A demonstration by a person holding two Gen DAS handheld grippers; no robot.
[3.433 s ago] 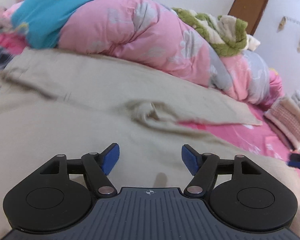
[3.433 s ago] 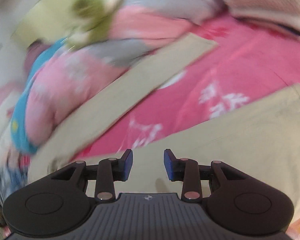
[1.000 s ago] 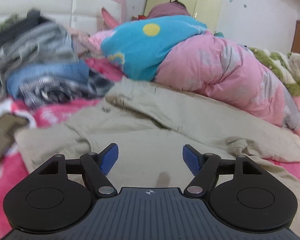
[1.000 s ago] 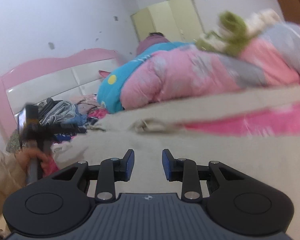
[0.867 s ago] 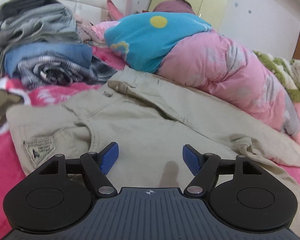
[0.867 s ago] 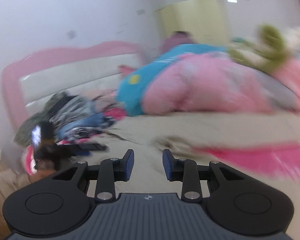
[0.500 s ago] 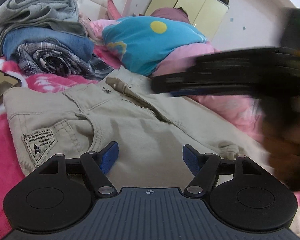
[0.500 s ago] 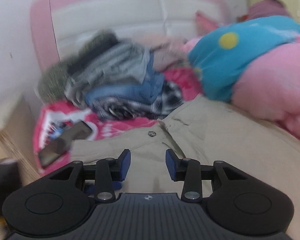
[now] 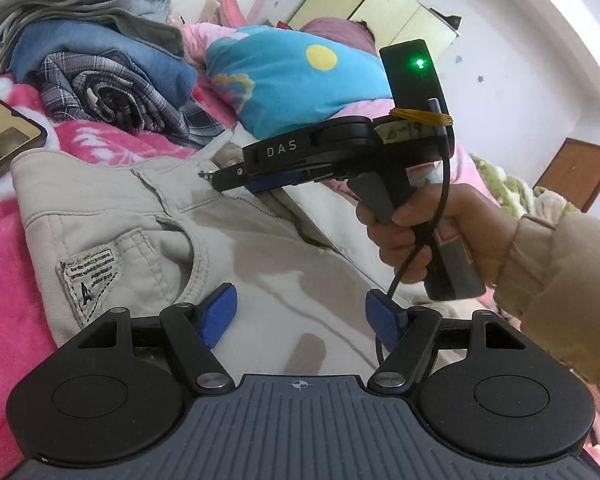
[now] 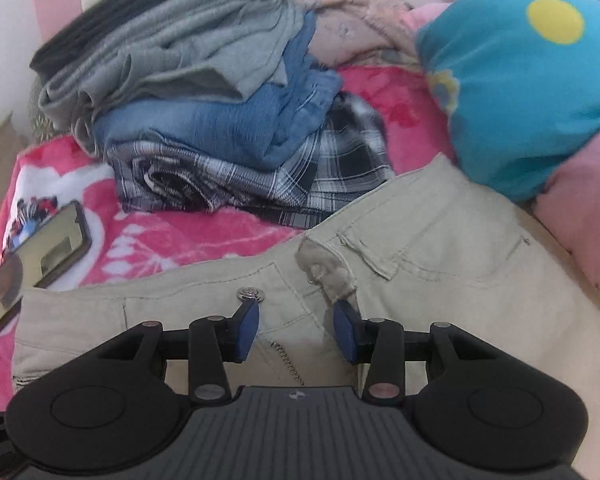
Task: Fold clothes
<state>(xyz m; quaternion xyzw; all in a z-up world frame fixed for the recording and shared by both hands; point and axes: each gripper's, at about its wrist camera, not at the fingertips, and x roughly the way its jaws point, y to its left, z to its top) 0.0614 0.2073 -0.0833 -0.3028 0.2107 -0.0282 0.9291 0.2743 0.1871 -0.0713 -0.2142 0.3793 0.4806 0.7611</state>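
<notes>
Trousers, beige, flat on bed, fly undone.
Soft, limp cotton; likely best pinched at the stiffer waistband. Right gripper jaws opening over fly, empty; left gripper jaws spread, empty.

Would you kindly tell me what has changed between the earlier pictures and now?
The right claw has swung from the trouser legs up to the waistband of the beige trousers, beside the button; its jaws are opening, with nothing gripped. The left claw edged towards the waist too and remains open. The trousers still lie flat, unfolded.
</notes>
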